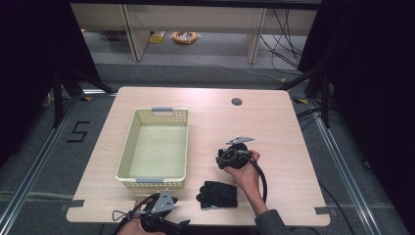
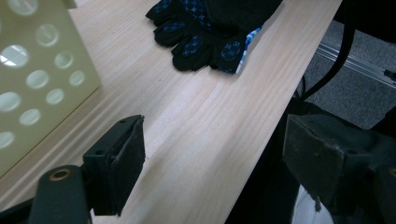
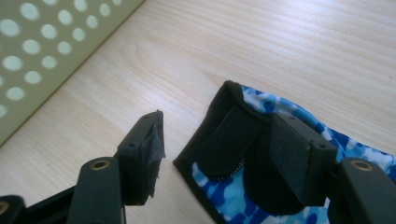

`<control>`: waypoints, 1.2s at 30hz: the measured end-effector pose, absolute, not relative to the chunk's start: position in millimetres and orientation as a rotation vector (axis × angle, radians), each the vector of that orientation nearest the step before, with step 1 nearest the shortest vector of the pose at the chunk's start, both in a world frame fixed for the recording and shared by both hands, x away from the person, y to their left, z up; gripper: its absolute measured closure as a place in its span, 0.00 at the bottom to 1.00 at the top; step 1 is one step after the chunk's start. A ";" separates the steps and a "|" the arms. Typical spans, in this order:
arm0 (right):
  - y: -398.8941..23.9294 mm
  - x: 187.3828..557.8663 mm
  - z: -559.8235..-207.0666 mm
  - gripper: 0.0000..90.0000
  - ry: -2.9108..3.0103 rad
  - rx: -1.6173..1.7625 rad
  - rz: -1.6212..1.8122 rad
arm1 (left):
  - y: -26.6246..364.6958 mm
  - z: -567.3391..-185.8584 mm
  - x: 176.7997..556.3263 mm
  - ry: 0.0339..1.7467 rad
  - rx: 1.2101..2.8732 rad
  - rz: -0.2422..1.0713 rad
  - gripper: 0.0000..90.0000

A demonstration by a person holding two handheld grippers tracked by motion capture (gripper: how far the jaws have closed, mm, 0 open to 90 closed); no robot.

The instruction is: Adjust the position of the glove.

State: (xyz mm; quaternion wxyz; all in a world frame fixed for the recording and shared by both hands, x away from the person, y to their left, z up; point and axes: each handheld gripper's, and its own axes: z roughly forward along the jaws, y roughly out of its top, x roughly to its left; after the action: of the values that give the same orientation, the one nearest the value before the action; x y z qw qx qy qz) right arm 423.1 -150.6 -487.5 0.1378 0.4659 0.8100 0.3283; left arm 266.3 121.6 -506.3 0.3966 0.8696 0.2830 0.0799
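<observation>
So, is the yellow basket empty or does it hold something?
Empty. The high view shows the basket with a bare floor inside; the glove lies outside it on the table.

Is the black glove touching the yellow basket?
Apart. In the high view, bare table wood lies between the glove and the basket; the left gripper view also shows this gap.

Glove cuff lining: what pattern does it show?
Blue and white camouflage lining, clearest in the right gripper view.

A lab: dark curtains round a lone table, cables over grey floor, taped "5".
</observation>
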 end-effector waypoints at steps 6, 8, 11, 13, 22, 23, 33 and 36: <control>-145.7 428.8 -497.7 0.48 2.308 1.385 0.863 | 124.4 -511.4 265.1 0.731 2.219 0.197 0.23; -143.2 428.8 -500.7 0.51 2.303 1.332 0.831 | 122.6 -511.9 264.1 0.725 2.214 0.184 0.23; -142.9 428.7 -499.8 0.57 2.317 1.311 0.804 | 123.1 -511.1 264.8 0.702 2.220 0.193 0.23; -147.4 428.3 -500.8 0.68 2.316 1.265 0.798 | 121.9 -513.0 263.1 0.745 2.196 0.178 0.23; -166.0 432.8 -499.7 0.83 2.374 1.181 0.887 | 124.4 -511.3 265.7 0.723 2.211 0.194 0.24; -166.5 431.8 -498.2 0.84 2.387 1.195 0.890 | 124.6 -512.1 266.1 0.735 2.207 0.187 0.24; -173.9 420.7 -474.3 0.84 2.402 1.025 0.963 | 125.4 -510.5 266.3 0.717 2.200 0.189 0.24; -175.2 411.4 -464.6 0.84 2.407 1.030 0.978 | 125.9 -511.0 266.3 0.742 2.202 0.188 0.24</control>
State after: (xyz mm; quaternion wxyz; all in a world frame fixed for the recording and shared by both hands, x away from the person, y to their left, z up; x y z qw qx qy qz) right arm 411.4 -175.2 -464.6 0.1725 0.3628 0.8483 0.3448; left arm 266.3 125.9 -511.0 0.3943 0.8680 0.2926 0.0743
